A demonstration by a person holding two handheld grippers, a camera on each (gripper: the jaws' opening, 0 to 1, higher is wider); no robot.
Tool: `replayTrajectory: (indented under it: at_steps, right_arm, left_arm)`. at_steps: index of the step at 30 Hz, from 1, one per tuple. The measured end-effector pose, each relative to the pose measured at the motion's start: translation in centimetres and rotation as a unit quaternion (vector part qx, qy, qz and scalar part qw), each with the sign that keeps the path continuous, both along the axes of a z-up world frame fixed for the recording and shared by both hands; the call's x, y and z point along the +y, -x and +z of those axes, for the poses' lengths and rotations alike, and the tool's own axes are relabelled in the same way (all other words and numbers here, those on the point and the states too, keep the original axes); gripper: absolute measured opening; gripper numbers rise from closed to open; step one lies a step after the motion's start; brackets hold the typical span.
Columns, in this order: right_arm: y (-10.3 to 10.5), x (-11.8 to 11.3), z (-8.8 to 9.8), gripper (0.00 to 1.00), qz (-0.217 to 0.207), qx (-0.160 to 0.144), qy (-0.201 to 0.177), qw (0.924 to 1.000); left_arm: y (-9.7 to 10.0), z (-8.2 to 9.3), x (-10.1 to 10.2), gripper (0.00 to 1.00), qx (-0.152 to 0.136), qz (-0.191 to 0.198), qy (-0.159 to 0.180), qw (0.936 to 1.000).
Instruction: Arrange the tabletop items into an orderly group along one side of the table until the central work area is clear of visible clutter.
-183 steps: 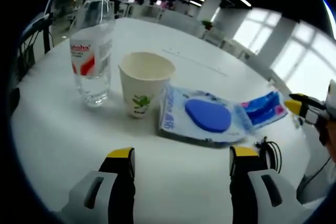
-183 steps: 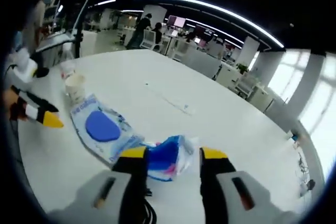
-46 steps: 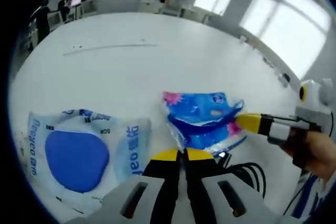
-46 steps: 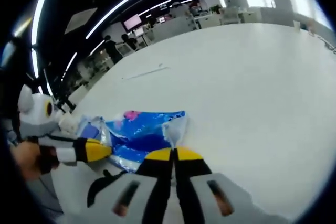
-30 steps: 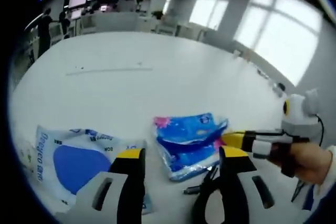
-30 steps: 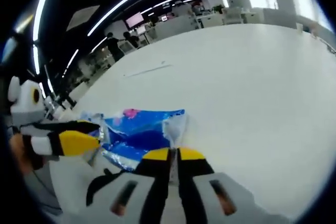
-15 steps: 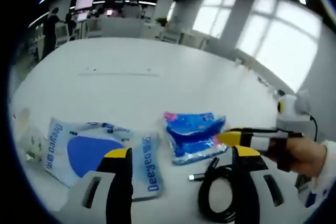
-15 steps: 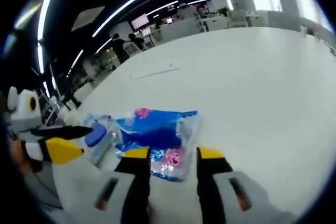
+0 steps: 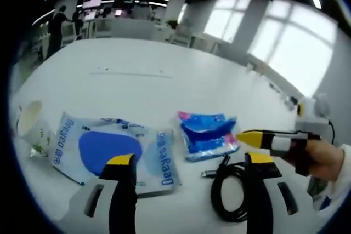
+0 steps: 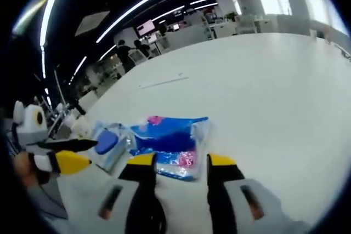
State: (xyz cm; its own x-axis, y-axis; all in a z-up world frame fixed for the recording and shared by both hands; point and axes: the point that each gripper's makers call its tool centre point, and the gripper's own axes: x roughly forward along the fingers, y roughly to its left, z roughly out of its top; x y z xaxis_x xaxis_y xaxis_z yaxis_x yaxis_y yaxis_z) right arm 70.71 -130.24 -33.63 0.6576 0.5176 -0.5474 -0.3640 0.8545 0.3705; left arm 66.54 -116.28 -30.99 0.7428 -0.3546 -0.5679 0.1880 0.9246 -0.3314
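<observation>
Both grippers hover apart over a white table [image 9: 164, 80]
Left gripper [image 9: 189, 163] spread near black cable [image 9: 227, 190]; right gripper [image 10: 180, 163] spread before blue packet [image 10: 170, 135].

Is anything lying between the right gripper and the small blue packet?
Nothing visible does. The small blue packet lies on the table just ahead of the open right gripper; the black cable lies nearer the person, off that line.

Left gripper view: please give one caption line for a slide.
Open left gripper above wipes pack, blue packet, black cable and paper cup.
</observation>
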Motion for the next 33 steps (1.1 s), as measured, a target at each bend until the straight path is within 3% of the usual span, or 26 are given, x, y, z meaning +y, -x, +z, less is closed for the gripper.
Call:
replayTrajectory:
  at_steps: [10, 22, 33]
  right_arm:
    - [0.4, 0.8, 1.1, 0.33, 0.006, -0.010, 0.006, 0.9999]
    - [2.4, 4.0, 1.9, 0.32, 0.029, -0.013, 0.009, 0.9995]
    - [2.9, 6.2, 2.6, 0.31, 0.040, -0.017, 0.013, 0.9989]
  left_arm:
    - [0.4, 0.5, 0.4, 0.76, -0.006, -0.006, 0.003, 1.0000]
    - [1.9, 0.5, 4.6, 0.76, -0.005, 0.022, 0.000, 0.9997]
    - [2.3, 1.1, 6.9, 0.76, -0.016, 0.039, 0.004, 0.9991]
